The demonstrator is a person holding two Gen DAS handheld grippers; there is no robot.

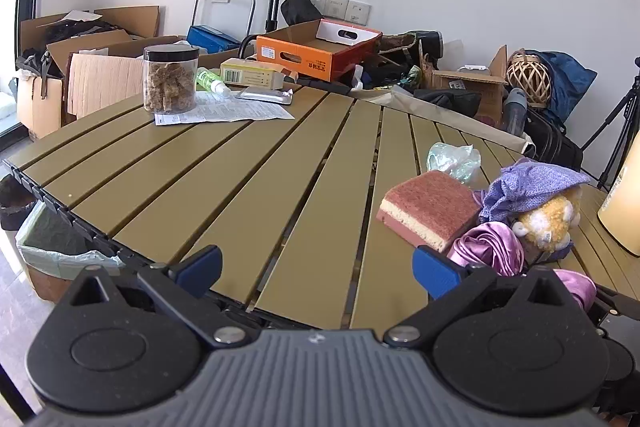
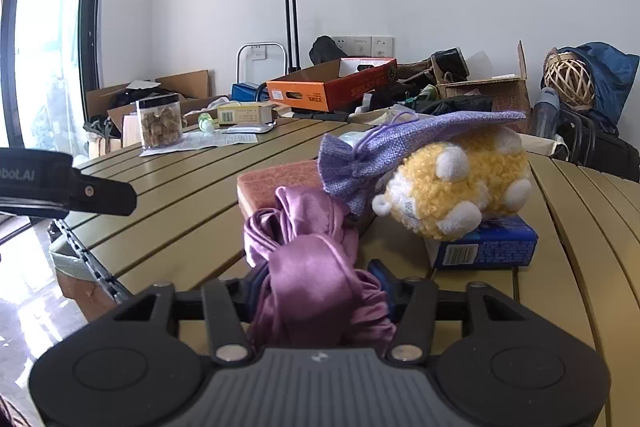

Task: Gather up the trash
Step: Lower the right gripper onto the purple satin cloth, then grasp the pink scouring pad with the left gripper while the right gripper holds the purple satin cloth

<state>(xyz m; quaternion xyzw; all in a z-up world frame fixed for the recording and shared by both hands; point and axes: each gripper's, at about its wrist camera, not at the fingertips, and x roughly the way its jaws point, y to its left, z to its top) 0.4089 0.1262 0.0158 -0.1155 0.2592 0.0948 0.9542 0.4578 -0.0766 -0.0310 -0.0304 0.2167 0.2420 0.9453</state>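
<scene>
My right gripper is shut on a crumpled purple satin cloth that lies on the slatted olive table near its front edge. The cloth also shows at the right of the left wrist view. My left gripper stands open over bare slats, with nothing between its blue pads. A crumpled clear plastic bag lies behind a pink and yellow sponge. A silver wrapper and a printed paper sheet lie at the far left.
A lavender woven pouch drapes over a yellow plush toy resting on a blue box. A jar of snacks, a green bottle and a yellow carton stand far left. A lined bin sits below the table's left edge.
</scene>
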